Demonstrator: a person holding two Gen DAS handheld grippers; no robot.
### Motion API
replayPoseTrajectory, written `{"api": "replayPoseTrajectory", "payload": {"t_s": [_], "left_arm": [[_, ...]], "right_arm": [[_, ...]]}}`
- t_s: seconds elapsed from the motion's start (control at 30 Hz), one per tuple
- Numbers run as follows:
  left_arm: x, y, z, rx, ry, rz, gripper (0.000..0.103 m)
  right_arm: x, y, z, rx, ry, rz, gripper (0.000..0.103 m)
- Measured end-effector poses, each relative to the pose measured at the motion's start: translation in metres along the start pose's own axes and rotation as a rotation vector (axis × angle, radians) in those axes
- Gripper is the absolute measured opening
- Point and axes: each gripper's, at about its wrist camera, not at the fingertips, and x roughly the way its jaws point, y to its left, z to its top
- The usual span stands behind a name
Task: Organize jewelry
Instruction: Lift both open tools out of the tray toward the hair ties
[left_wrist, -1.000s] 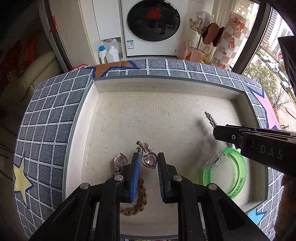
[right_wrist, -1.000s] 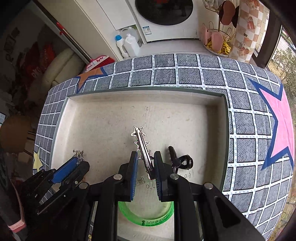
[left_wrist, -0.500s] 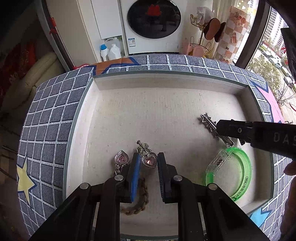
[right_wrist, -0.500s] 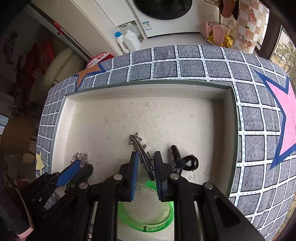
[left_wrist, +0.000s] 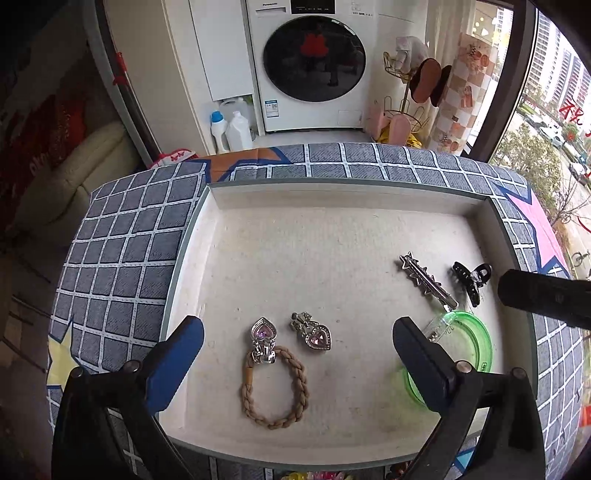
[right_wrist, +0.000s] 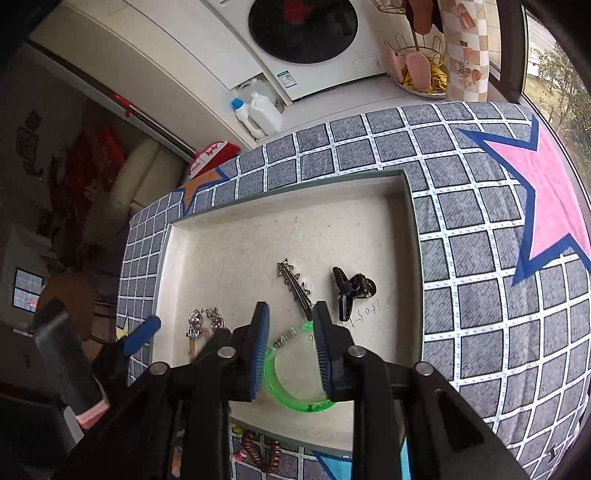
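**Both grippers opening over the jewelry tray**

Left gripper (left_wrist: 295, 336) spreads wide, jaws opening, nothing pinched; two heart earrings (left_wrist: 317, 334) and a braided hair tie (left_wrist: 275, 387) lie between its fingers. Right gripper (right_wrist: 290, 343) also opening, empty, above the star hair clip (right_wrist: 295, 288), green bracelet (right_wrist: 291, 398) and black claw clip (right_wrist: 351, 290) in the tray (left_wrist: 192, 258).

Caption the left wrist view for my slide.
Opening left gripper above two heart earrings and braided hair tie in the tray.

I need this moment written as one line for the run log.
left claw: opening, empty | right claw: opening, empty | star hair clip, heart earrings: lying in tray
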Motion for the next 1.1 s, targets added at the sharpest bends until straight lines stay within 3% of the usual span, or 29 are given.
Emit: {"api": "replayPoseTrajectory", "payload": {"t_s": [0.2,0.37,0.53,0.73,1.1], "left_arm": [[-0.021,0.01,-0.004,0.007,-0.033,0.024,0.103],[-0.04,0.032,-0.023,-0.017,-0.028,0.004,0.103],[-0.053,0.054,-0.055,-0.065,0.007,-0.021,0.103],[-0.063,0.067,-0.101,-0.086,0.061,-0.001,0.103],[-0.079,0.05,-0.171,-0.038,0.141,-0.07,0.103]], "right_arm": [[-0.014,-0.004,-0.023,0.021,0.009,0.005,0.06],[-0.026,-0.002,-0.047,0.01,0.021,0.016,0.06],[-0.03,0.005,-0.074,-0.009,0.062,0.031,0.06],[-0.022,0.008,-0.102,0.006,0.112,0.012,0.06],[-0.006,0.01,-0.127,-0.005,0.177,-0.086,0.06]]}}
